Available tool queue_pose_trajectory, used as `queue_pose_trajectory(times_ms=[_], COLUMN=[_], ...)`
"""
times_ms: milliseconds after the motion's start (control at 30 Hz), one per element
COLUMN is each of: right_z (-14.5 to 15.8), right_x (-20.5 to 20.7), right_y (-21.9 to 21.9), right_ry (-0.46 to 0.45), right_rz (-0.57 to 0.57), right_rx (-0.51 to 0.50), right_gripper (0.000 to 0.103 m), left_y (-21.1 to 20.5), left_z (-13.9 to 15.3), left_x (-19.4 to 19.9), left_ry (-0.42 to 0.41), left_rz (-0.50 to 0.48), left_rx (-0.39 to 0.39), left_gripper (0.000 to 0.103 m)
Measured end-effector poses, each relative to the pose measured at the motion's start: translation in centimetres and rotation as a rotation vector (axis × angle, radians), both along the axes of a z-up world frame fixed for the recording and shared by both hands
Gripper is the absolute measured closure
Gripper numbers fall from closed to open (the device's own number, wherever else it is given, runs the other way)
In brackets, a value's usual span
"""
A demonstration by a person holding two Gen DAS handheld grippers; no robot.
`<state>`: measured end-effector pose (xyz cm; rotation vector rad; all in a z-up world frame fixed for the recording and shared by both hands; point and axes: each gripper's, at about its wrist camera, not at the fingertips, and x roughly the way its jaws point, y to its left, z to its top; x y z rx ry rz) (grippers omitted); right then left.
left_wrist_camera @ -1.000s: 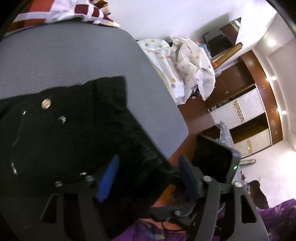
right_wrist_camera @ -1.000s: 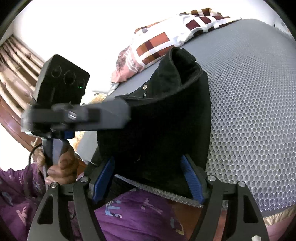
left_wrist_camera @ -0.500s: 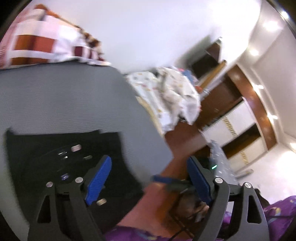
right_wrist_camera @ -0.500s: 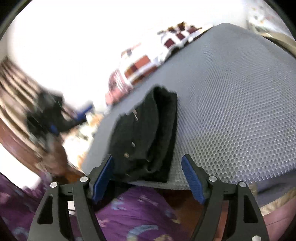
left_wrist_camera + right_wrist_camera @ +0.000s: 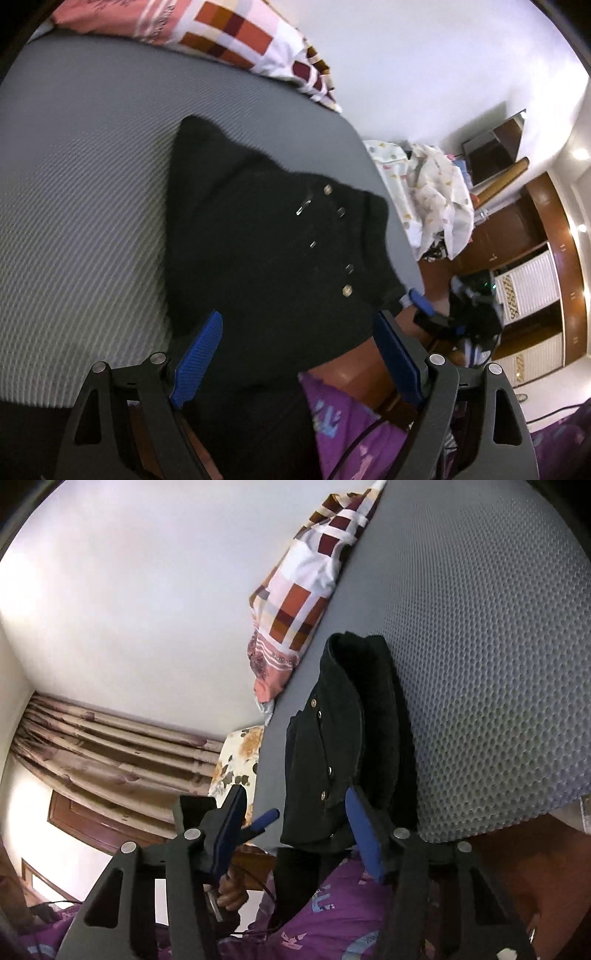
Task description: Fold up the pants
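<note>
The black pants (image 5: 266,243) lie folded in a thick bundle on the grey mattress (image 5: 81,192), metal studs facing up, their near end hanging over the bed's edge. My left gripper (image 5: 299,347) hovers open just short of that near end, and its pads touch nothing. In the right wrist view the pants (image 5: 343,738) run away from the camera. My right gripper (image 5: 295,823) is closing, with the bundle's near corner between its jaws but not pinched. A blue finger (image 5: 264,821) of the left gripper shows to the left of the pants.
A checked pillow (image 5: 236,40) lies at the head of the mattress. A white patterned cloth heap (image 5: 432,192) and wooden wardrobes (image 5: 524,266) stand beyond the bed's right side. Curtains (image 5: 110,753) hang to the left. The person's purple clothing (image 5: 325,915) fills the near foreground.
The left gripper has opened wider and swung sideways, off the pants and back to their near end. The right wrist has rolled and its jaws have narrowed. The pants now rest flat on the mattress.
</note>
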<state>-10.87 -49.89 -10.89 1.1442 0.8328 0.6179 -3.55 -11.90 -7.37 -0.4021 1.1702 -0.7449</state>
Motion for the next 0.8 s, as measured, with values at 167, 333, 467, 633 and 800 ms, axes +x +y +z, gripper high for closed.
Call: queue_pose_trajectory(times_ms=[167,333,467,633,800], right_z=[1.1,-1.4,-2.7,-1.9,-2.2], right_x=[-0.5,-0.1,0.3,0.8,1.0], right_y=[0.1,2.4,2.1,2.4,3.4], right_ry=[-0.009,0.151,0.175,0.163,0.163], right_rz=[-0.024,0.014,-0.047,-0.113,-0.128], right_rx=[0.114,0.006,0.048,0.012,-0.033], right_gripper=[0.050,0.050,0.055,0.054,0.050], left_y=[1.4,2.1,2.6,2.9,3.0], left_z=[-0.2,-0.5,-0.7,-0.9,-0.9], left_x=[-0.9,-1.1,-1.3,-1.2,-1.4], left_ry=[0.006,0.013,0.021,0.036,0.034], left_rz=[0.015,0.021,0.025,0.038,0.036], left_rx=[-0.015,-0.019,-0.024,-0.043,-0.044], left_gripper=[0.019,0.019,0.019,0.019,0.019])
